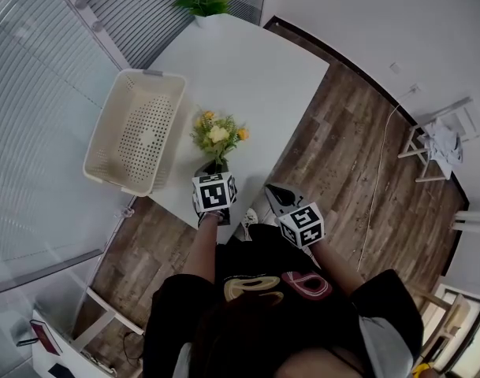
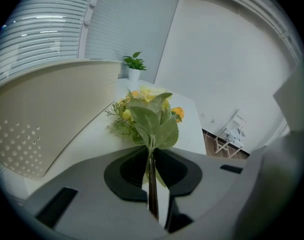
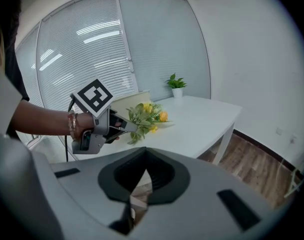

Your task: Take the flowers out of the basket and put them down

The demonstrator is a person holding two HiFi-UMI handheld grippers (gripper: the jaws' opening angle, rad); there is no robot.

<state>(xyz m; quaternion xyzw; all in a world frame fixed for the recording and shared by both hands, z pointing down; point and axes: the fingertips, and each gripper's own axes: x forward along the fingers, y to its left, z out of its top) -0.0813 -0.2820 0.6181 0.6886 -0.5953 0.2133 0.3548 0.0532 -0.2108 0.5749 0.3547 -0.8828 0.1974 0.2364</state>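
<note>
Seeing basket (image 1: 133, 132) on the left side of table (image 1: 263, 77), upright, nothing inside, so flowers already out. Reading the step in hand as the put-down.

Gripping flowers (image 1: 217, 135) just right of the basket with left gripper (image 1: 213, 168). Jaws nearly together, pinching the thin stem (image 2: 152, 184) near its lower end. Pointing leaves and yellow blossoms toward the far side, away from the person. Confirming in left gripper view: stem clamped straight between the jaws, basket wall close at left. Holding blossoms low over the tabletop; not able to tell whether touching.

Suggesting for the set-down:
- bringing the blossom end down first onto the bare patch right of the basket, staying clear of the rim
- flattening the stem toward the table before easing the jaws apart
- avoiding a release with the stem up in the air; light bunch, probably rolling or tipping toward the near edge
- keeping the stem end inboard of that near edge, noting the gripper body right at it

Holding right gripper (image 1: 277, 198) further right, off the table and over the floor. Jaws closed together on nothing, confirmed in right gripper view. Not needing it for this step; best kept well apart from the flowers.
</note>
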